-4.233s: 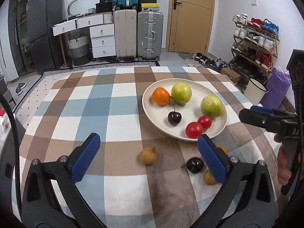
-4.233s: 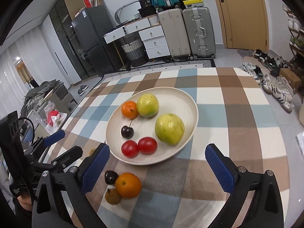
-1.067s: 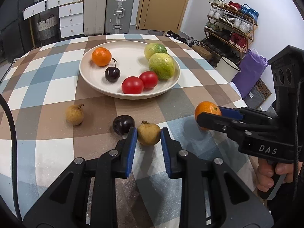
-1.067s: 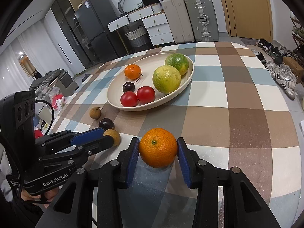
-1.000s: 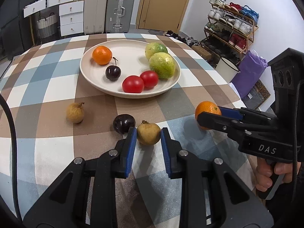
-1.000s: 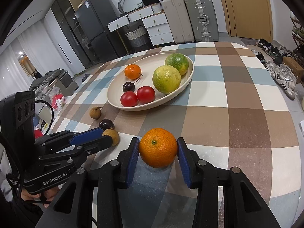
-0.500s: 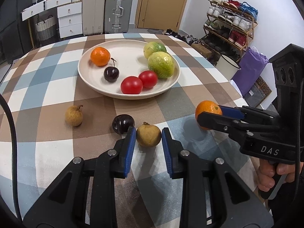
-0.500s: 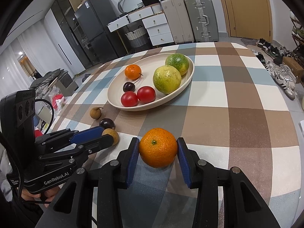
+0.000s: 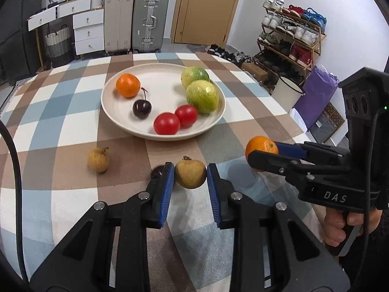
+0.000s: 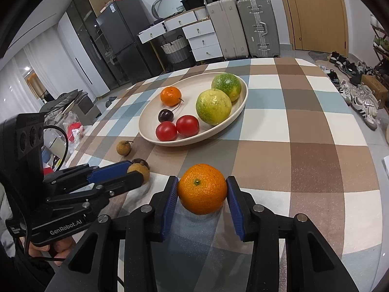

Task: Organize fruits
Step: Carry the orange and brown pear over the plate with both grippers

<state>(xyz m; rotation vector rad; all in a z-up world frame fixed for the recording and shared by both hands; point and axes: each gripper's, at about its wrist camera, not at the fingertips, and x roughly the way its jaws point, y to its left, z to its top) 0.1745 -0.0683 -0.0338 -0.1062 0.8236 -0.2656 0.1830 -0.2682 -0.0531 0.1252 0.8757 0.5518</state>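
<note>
Near the front of the checked tablecloth (image 9: pixel 60 126), short of the plate (image 9: pixel 116 112), left gripper (image 9: pixel 190 173) pinches a brown longan (image 9: pixel 190 174) while right gripper (image 10: pixel 202 189) clamps an orange (image 10: pixel 202 188).

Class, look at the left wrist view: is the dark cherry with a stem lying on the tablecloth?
No, the cherry lies inside the plate.

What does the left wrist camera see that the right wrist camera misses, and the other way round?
Only the left wrist view shows the shoe rack and purple bag. Only the right wrist view shows the dark fridge. Both show the plate of fruit, the loose longan on the tablecloth, the left hand-held gripper shut on a brown longan, and the right hand-held gripper shut on an orange.
</note>
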